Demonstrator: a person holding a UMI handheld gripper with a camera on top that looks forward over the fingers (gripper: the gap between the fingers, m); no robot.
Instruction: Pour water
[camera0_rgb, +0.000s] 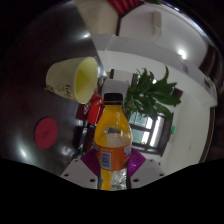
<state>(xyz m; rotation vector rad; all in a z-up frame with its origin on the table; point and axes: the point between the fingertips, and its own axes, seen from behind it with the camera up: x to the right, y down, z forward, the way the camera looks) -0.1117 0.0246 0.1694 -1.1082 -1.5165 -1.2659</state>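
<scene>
A clear plastic bottle with orange liquid, a black cap and an orange label stands upright between my fingers. My gripper is shut on the bottle, its purple pads pressing the bottle's lower body from both sides. A yellow cup lies tilted up and to the left of the bottle's cap, its open mouth turned toward the bottle. The bottle is lifted and the whole scene appears tilted.
A green potted plant sits just beyond the bottle on the right, in front of a white wall. A red round object lies to the left on the dark surface.
</scene>
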